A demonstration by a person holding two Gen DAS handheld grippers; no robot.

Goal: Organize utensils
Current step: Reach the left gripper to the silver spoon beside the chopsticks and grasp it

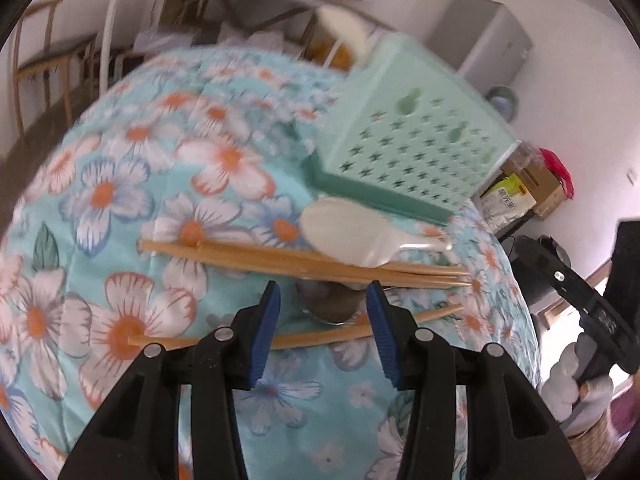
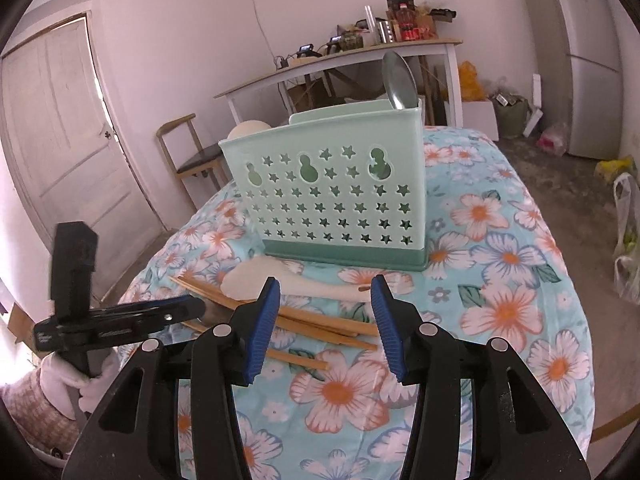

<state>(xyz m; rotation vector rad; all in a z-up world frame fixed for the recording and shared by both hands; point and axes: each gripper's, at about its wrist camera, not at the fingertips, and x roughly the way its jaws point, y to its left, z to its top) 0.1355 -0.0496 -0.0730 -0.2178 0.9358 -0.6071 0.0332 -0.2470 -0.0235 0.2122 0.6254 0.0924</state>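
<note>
Both of your grippers hover over the utensil pile with nothing held. The left gripper (image 1: 323, 328) has its blue-padded fingers (image 1: 267, 328) standing apart, straddling a single wooden chopstick (image 1: 320, 336) that lies across the floral turquoise tablecloth covering the surface (image 1: 120, 184); the pads do not press on it. The right gripper (image 2: 325, 320) likewise has its fingers apart, empty, aimed at the bundle of wooden chopsticks (image 2: 320, 320) from the opposite side. My judgement: the angled approach from both sides suits picking sticks off a soft cloth, where a flat grasp would snag fabric. The pale green perforated plastic utensil caddy (image 2: 336, 200) stands upright just beyond the pile, placed near enough that each pick is a short carry; one metal spoon (image 2: 396, 80) already stands in its right compartment, bowl upward. The white plastic rice paddle (image 1: 344, 232) lies between caddy and chopsticks, its handle overlapping the bundle, so lifting a stick may drag it. Limits of inspection: a grey rounded metal object (image 1: 332, 304) sits under the chopsticks, mostly covered, and I cannot identify it. A white rounded item (image 2: 250, 128) behind the caddy's left end is cut off. The caddy's interior dividers are not visible. The left wrist view is motion-blurred toward the far edge.
</note>
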